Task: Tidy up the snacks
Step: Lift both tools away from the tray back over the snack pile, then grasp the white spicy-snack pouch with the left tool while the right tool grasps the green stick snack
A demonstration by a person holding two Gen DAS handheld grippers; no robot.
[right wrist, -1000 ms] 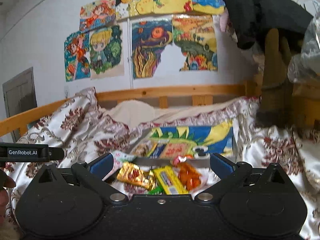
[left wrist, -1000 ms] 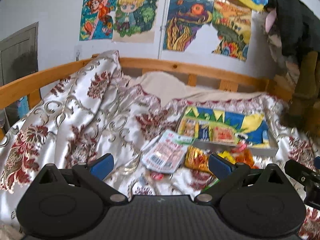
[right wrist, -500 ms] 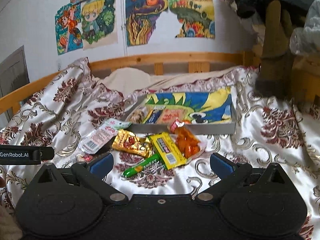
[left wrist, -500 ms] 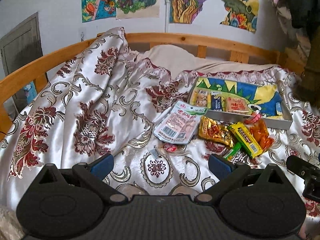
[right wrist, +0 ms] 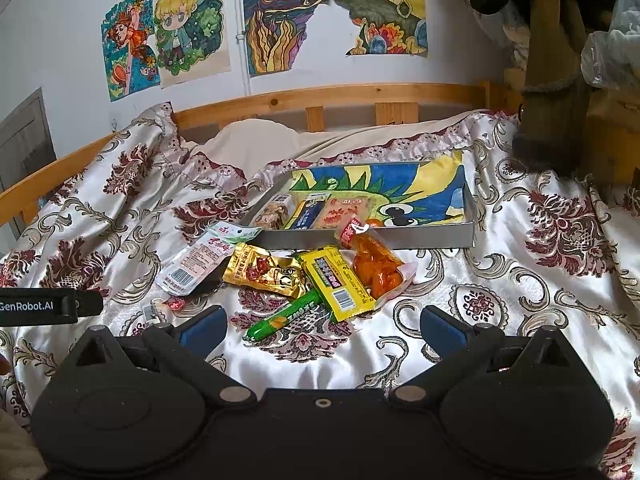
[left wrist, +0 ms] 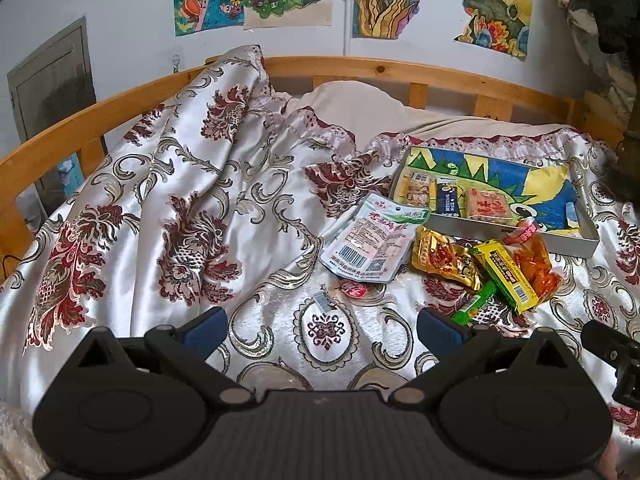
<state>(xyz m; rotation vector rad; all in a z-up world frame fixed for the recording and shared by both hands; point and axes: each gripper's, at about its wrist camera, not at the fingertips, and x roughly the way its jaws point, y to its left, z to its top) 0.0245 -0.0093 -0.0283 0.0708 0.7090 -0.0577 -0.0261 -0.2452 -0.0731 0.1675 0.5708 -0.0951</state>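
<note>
A shallow grey box (left wrist: 560, 236) (right wrist: 424, 236) with a colourful drawing inside lies on the bedspread and holds three small packets at its left end. In front of it lie loose snacks: a white pouch (left wrist: 372, 246) (right wrist: 200, 258), a gold packet (left wrist: 442, 258) (right wrist: 268, 272), a yellow bar (left wrist: 506, 276) (right wrist: 336, 282), an orange packet (left wrist: 536, 266) (right wrist: 376, 264) and a green stick (left wrist: 474, 306) (right wrist: 282, 316). My left gripper (left wrist: 322, 330) is open, hovering near the pile's left. My right gripper (right wrist: 324, 330) is open, just short of the green stick.
The satin bedspread (left wrist: 160, 208) is rumpled into a high fold at the left. A wooden bed rail (right wrist: 340, 94) runs along the back under wall posters. Dark clothing and a brown plush shape (right wrist: 552, 80) stand at the right. Two tiny wrapped sweets (left wrist: 352, 290) lie near the pouch.
Both grippers have risen and tilted down, so the snacks and box now sit higher and fuller in view. Nothing has been picked up; the jaws stay wide.
</note>
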